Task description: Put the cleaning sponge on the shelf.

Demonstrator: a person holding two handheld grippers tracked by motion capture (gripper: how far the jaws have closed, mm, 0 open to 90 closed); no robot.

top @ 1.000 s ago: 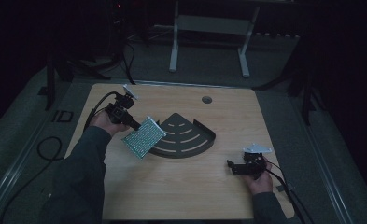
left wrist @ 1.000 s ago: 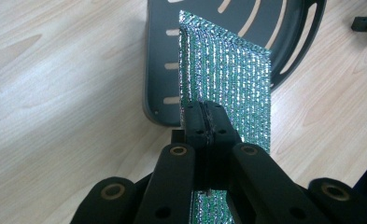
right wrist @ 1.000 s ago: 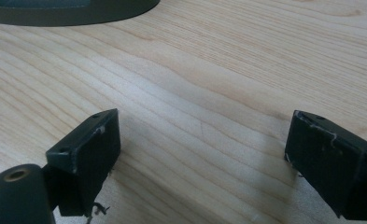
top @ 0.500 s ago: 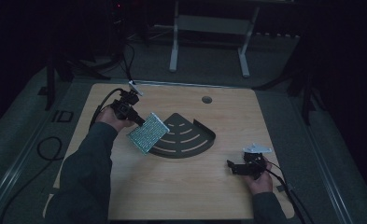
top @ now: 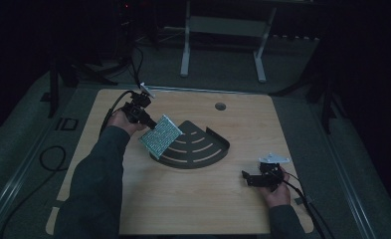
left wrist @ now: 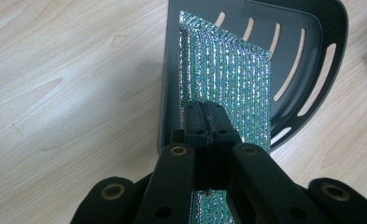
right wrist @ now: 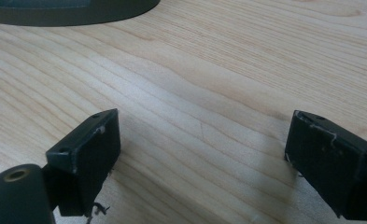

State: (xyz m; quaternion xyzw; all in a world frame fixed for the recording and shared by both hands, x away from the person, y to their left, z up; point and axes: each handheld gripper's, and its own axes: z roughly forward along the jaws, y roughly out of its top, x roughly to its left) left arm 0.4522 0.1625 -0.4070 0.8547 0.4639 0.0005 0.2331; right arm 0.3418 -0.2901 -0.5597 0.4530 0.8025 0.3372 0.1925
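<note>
Carried up and toward the tray's flat left edge over the last second: glittery green pad, earlier lower and nearer the person, now tilted over the left corner of the dark fan-shaped tray. Pinched at its near end by the left gripper, jaws closed tight on it, seen clearly in the left gripper view with the pad stretching away over the tray's slotted floor. Impossible to tell whether the pad's far edge touches the tray or hangs just above it. Off to the tray's near right, resting on the wooden table: right gripper, jaws spread wide with nothing between them, bare wood in the gap.

Probable step: laying the pad into the tray. Best done by lowering the far edge first, inside the straight wall, then flattening the rest along the slots before releasing. Worth keeping the pad square to that straight wall, or a corner may ride up on the rim. No need for the right gripper unless the tray slides
</note>
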